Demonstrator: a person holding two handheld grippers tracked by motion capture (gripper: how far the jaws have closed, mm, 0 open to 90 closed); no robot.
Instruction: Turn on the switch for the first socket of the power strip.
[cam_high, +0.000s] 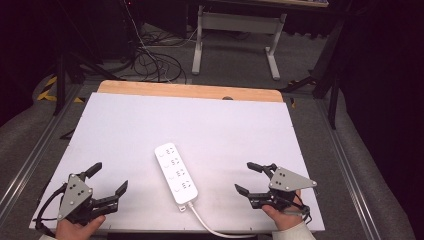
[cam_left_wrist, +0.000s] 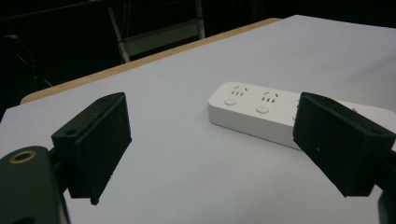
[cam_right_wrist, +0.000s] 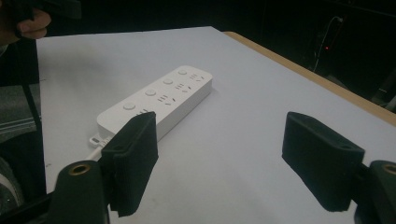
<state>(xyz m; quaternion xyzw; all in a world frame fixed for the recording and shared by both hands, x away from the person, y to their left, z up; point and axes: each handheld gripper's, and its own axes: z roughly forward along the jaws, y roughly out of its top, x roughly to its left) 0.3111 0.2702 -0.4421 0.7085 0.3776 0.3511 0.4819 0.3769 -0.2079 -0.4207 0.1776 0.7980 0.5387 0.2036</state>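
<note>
White power strip (cam_high: 176, 173) lies flat on the white table top (cam_high: 150, 125), near the front edge, roughly central between the two grippers, long axis running front to back and angled slightly. Its white cord (cam_high: 210, 225) exits the near end and curves off toward the front right edge of the table. Four socket groups with round buttons face up.

Left gripper (cam_high: 107, 181) sits at front left, held by the left hand (cam_high: 75, 229), jaws spread wide, nothing between them, well apart from the strip. In the left gripper view the strip (cam_left_wrist: 252, 112) lies ahead, partly behind the right-side jaw.

Right gripper (cam_high: 246, 178) at front right, held by the right hand (cam_high: 282, 220), jaws spread wide too, empty, near the strip but not touching. In the right gripper view the strip (cam_right_wrist: 159, 100) is ahead left, behind the left-side jaw
</note>
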